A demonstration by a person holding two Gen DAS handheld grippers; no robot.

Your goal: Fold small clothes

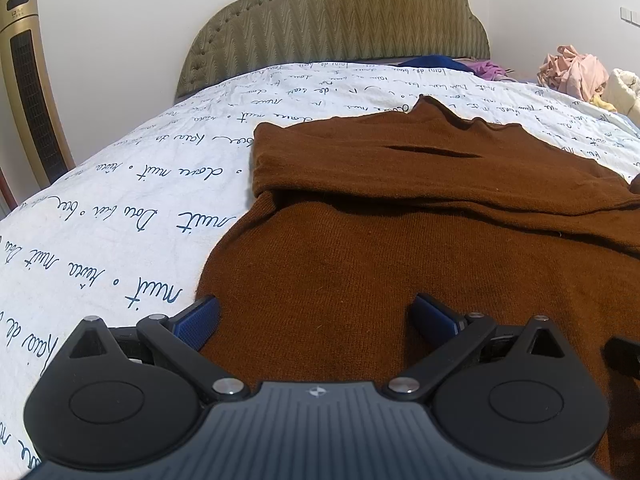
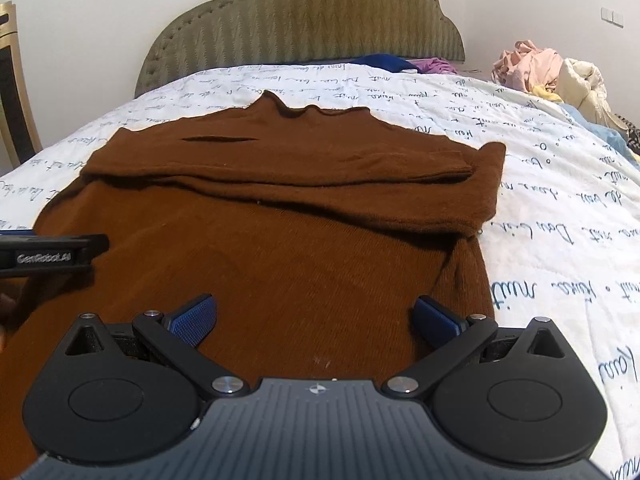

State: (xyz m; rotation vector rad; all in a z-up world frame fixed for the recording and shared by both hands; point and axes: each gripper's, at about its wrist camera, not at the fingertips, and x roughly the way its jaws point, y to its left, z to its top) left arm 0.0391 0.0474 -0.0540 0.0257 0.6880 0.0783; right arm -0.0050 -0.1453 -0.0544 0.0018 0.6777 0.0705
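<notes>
One brown knit sweater [image 2: 280, 248] lies flat on a bed, spread over a white quilt [image 1: 120, 208] printed with dark cursive script, its collar toward the padded headboard [image 2: 304, 20]. Both sleeves are already folded across the chest, forming a layered band below the neckline, which suggests the side folds are done and the bottom-to-top fold is what remains. That would explain where the tools sit: both hover over the hem end nearest the person.

The left gripper [image 1: 316, 316] is low over the sweater's left edge, jaws spread wide, one blue pad at the border between knit and quilt, the other over the fabric; nothing is caught between them. The right gripper [image 2: 316, 316] mirrors it near the right edge, also spread wide and holding nothing. Both point forward along the garment toward the collar, roughly level. From the right wrist view the left tool's black body juts in from the side.

A heap of unfolded laundry [image 2: 548, 72] waits at the far corner, and a gold tower appliance [image 1: 28, 80] stands by the wall.
</notes>
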